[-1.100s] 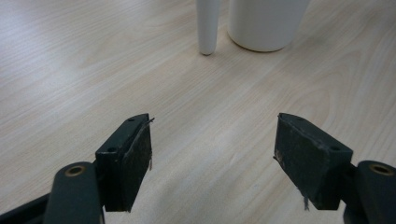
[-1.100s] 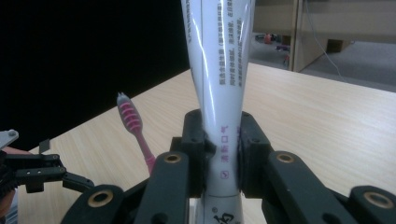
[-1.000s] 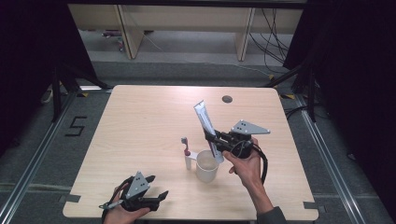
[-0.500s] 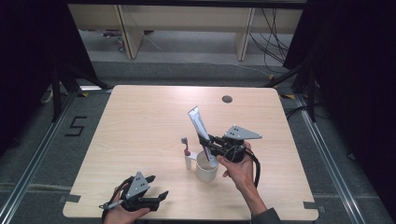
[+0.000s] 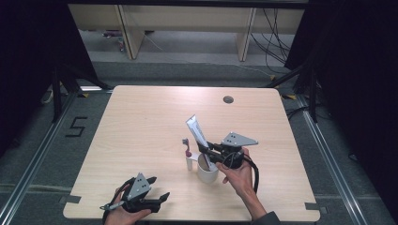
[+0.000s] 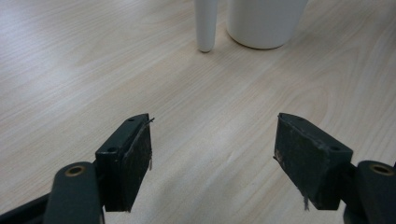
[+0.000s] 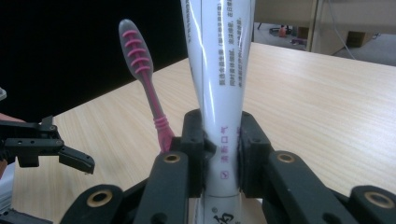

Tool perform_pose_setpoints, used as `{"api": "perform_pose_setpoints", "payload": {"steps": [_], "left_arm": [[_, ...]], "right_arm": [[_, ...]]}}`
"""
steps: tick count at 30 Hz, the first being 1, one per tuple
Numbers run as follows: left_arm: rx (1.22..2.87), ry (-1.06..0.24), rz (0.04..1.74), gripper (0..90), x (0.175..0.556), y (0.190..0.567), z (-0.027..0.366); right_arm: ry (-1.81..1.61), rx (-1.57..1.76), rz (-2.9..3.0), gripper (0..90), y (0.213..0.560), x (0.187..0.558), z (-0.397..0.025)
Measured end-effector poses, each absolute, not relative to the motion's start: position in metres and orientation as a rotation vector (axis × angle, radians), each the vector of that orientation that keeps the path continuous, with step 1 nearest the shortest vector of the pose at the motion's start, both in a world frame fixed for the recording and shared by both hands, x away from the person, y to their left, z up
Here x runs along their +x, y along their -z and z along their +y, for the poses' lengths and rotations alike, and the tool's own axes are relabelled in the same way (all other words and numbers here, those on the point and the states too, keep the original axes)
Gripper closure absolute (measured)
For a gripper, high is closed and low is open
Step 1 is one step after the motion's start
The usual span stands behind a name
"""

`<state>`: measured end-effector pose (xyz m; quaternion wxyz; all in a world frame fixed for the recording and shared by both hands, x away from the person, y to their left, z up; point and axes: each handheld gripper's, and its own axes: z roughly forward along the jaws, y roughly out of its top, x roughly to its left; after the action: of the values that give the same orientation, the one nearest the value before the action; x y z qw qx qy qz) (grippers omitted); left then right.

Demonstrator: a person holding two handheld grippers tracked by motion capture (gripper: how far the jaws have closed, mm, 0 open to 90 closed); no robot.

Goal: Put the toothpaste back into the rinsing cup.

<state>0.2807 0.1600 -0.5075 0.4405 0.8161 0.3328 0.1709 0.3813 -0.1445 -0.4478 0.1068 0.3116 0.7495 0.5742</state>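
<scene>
Right gripper (image 7: 219, 154) jaws clamped on upright toothpaste tube (image 7: 219, 84) over white cup (image 5: 207, 169); left gripper (image 6: 212, 161) spread wide, empty, near table (image 5: 141, 122) edge.

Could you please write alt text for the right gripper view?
The right tool clamps a tall white plastic toothpaste tube upright. A pink-and-grey toothbrush rises behind its left jaw, above a pale wooden table.

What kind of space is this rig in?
Probably a lab data-collection cell, not a home: a bare wooden table with a cable port, a taped floor number, dark curtains, and loose cables by benches behind.
</scene>
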Motion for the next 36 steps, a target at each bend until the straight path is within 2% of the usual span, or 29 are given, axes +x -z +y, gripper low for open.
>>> {"api": "perform_pose_setpoints", "payload": {"steps": [36], "left_arm": [[2.036, -0.431, 0.824, 27.3, 0.28, 0.507, 0.161]], "right_arm": [[-1.6, 0.826, 2.293, 75.8, 0.45, 0.37, -0.146]]}}
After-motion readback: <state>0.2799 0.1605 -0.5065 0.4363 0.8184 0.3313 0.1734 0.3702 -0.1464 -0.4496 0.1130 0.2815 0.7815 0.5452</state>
